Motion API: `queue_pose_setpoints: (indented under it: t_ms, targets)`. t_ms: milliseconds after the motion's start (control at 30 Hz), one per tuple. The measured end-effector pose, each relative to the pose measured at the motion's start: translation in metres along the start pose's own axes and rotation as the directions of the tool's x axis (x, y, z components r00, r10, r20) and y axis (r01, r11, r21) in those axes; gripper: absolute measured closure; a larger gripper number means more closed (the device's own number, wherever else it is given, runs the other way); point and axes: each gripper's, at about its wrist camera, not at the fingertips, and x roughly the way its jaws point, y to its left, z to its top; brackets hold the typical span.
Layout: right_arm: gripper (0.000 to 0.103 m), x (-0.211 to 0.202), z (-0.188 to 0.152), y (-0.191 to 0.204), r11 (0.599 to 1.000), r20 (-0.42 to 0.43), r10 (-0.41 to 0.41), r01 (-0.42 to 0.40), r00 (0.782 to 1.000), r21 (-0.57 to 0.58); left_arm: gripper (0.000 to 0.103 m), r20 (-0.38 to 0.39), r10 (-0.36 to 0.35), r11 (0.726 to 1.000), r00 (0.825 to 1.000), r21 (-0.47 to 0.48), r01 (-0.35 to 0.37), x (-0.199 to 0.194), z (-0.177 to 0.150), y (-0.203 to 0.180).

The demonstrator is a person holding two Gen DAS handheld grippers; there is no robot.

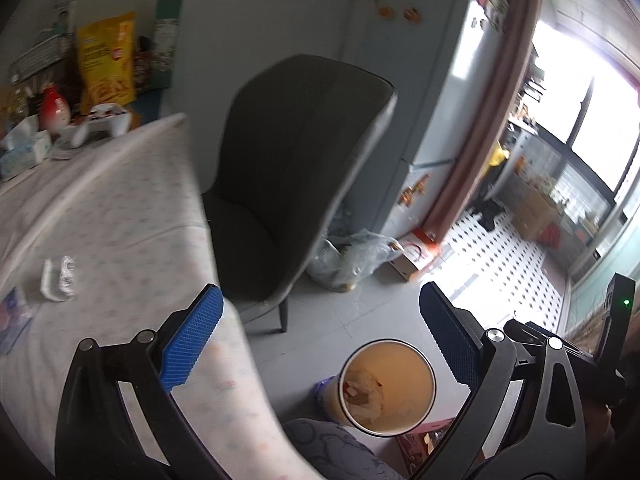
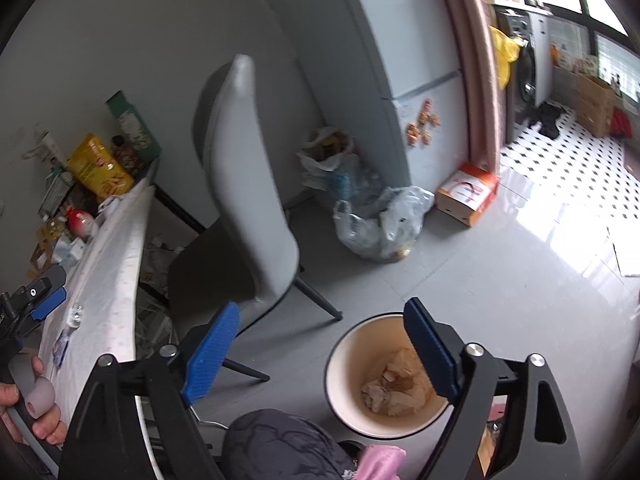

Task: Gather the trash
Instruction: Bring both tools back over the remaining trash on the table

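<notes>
A round waste bin [image 2: 344,364] stands on the grey floor just below my right gripper [image 2: 320,352], with crumpled paper [image 2: 396,388] at its bottom. That gripper is open and nothing is between its blue pads. My left gripper [image 1: 320,340] is open and empty as well, above the table's corner, with the bin [image 1: 388,388] low between its fingers. A crumpled clear wrapper [image 1: 60,280] lies on the white patterned tablecloth [image 1: 120,208], left of that gripper. In the right wrist view the left gripper [image 2: 52,290] shows at the far left over the table, held by a hand [image 2: 24,400], near the wrapper [image 2: 76,314].
A grey chair [image 1: 288,160] stands between table and fridge [image 1: 420,80]. Plastic bags [image 2: 380,224] and an orange-and-white box [image 2: 466,194] sit on the floor by the fridge. A yellow bag [image 1: 106,60], a controller [image 1: 100,124] and bottles crowd the table's far end. A knee [image 2: 280,448] is beside the bin.
</notes>
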Motion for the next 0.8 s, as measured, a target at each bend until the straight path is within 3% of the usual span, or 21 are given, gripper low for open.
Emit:
queue_pose_setpoints:
  t_ms: [333,567,700,800]
  targets:
    - [0.014,0.001,-0.004,0.067,0.993,-0.013,0.077,-0.078,0.997,-0.085,0.005,0.039,0.084,0.991,0.996,-0.104,-0.08,-0.038,-0.012,0.066]
    - [0.014,0.005,-0.008,0.12,0.978,-0.041,0.134,-0.139,0.99,-0.156,0.006,0.04,0.161,0.969,0.986,-0.194,-0.15,-0.061,-0.023,0.123]
    - [0.007,0.008,-0.012,0.148,0.966,-0.062,0.164,-0.173,0.984,-0.19,0.006,0.042,0.193,0.961,0.98,-0.21,-0.18,-0.073,-0.029,0.147]
    - [0.008,0.01,-0.017,0.171,0.956,-0.07,0.177,-0.188,0.982,-0.225,0.006,0.029,0.22,0.954,0.975,-0.213,-0.209,-0.079,-0.033,0.167]
